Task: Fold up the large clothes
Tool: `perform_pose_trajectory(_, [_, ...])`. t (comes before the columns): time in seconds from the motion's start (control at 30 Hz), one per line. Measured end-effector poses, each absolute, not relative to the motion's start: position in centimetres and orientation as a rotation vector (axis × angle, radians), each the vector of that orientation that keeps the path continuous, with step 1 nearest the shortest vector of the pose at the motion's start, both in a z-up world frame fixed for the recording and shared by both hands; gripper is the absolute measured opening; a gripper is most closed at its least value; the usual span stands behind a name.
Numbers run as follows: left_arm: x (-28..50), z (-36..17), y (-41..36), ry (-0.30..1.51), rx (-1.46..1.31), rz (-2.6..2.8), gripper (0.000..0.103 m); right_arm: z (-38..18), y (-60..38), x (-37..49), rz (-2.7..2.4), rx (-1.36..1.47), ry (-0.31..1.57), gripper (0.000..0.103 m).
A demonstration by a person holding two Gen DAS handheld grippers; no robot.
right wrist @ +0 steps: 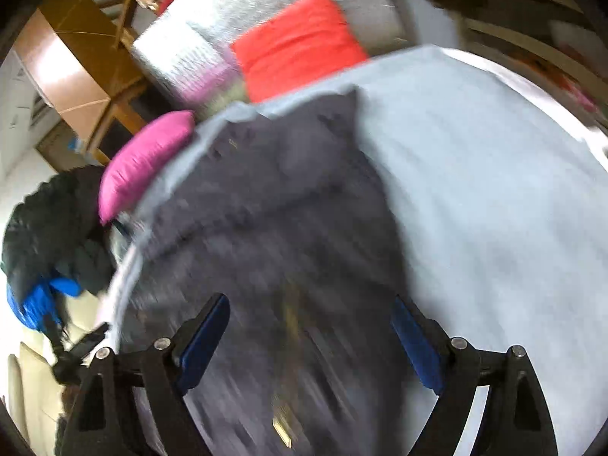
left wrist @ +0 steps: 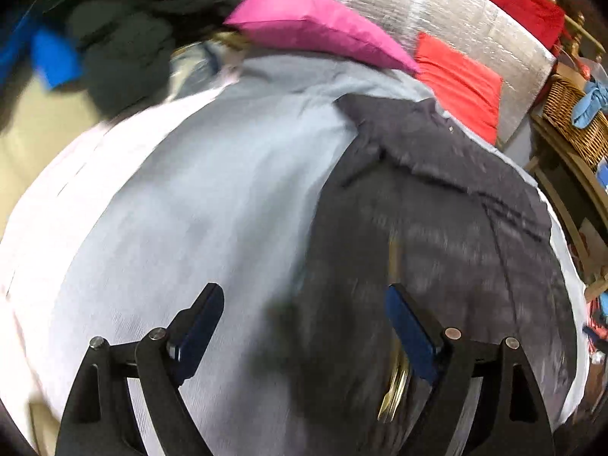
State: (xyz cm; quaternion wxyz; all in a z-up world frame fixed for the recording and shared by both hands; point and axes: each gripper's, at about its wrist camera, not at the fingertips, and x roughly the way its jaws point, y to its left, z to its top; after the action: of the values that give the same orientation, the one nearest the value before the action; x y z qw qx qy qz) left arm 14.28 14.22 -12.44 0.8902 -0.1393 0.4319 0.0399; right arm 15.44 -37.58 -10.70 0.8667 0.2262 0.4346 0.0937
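Observation:
A large dark grey garment (left wrist: 437, 228) with a collar and a gold zipper lies spread on a pale blue sheet (left wrist: 228, 190). My left gripper (left wrist: 304, 296) is open and empty, hovering over the garment's left edge. In the right wrist view the same garment (right wrist: 285, 228) lies on the sheet (right wrist: 475, 190). My right gripper (right wrist: 309, 307) is open and empty above the garment's lower part. Both views are motion-blurred.
A pink pillow (left wrist: 315, 26) and a red cushion (left wrist: 459, 83) lie at the far edge, against a silver quilted panel (left wrist: 437, 11). A heap of dark clothes with a blue item (left wrist: 114, 45) sits at the left. A wicker basket (left wrist: 577, 121) stands on the right.

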Motion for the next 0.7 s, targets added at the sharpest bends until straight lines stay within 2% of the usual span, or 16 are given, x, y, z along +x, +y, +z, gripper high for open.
perform_pose_trajectory(0.1, [10.7,-13.8,14.1,0.945,-0.347,0.081,0.087,-13.0,-39.9,9.4,0.157,0.565,0.937,0.089])
perform_pose_trajectory(0.23, [8.9,-14.9,13.3,0.97,-0.358,0.091,0.087,-15.7,-40.1,5.9,0.166,0.641,0.968,0.089])
perform_pose_trajectory(0.7, [8.9,-16.3,11.3,0.981,-0.341,0.08,0.087,-15.8,-37.2,4.6,0.251,0.66,0.923,0.09])
